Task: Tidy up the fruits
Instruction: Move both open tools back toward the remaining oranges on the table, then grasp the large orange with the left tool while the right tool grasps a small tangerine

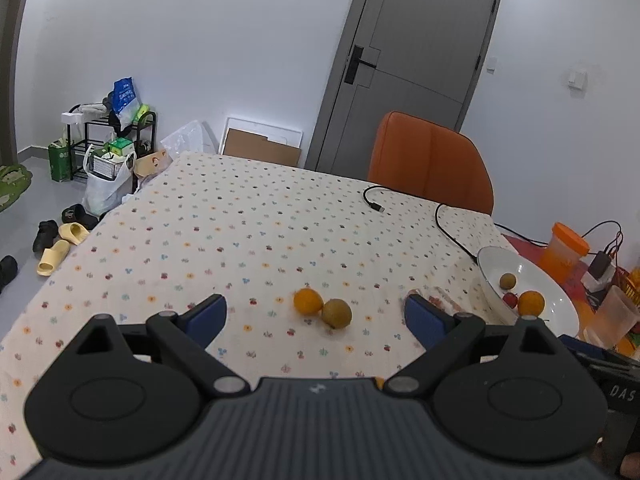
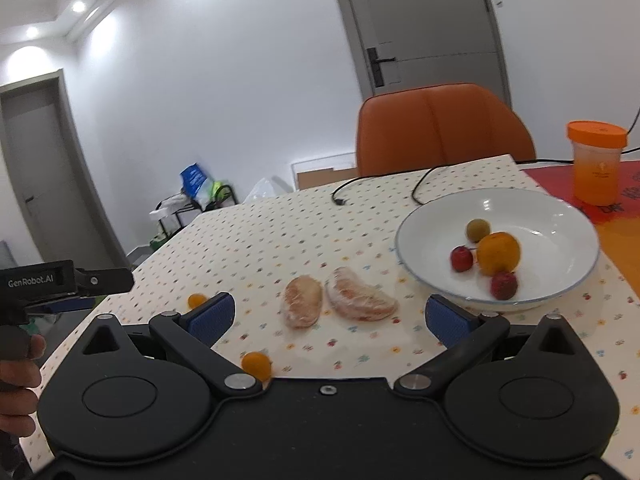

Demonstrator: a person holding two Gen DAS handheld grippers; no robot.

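Orange fruit (image 1: 308,301) touching a brown one (image 1: 337,313) sits centre-frame between our left gripper (image 1: 315,314) jaws, spread wide, empty. Right view: right gripper (image 2: 330,317), equally wide and empty, frames 2 pomelo segments (image 2: 340,296); bowl (image 2: 560,224) upper right. We'd grab singly.

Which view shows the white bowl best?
The right wrist view: the white bowl shows whole, four fruits inside. In the left wrist view it sits at the right edge, partly hidden behind the left tongs.
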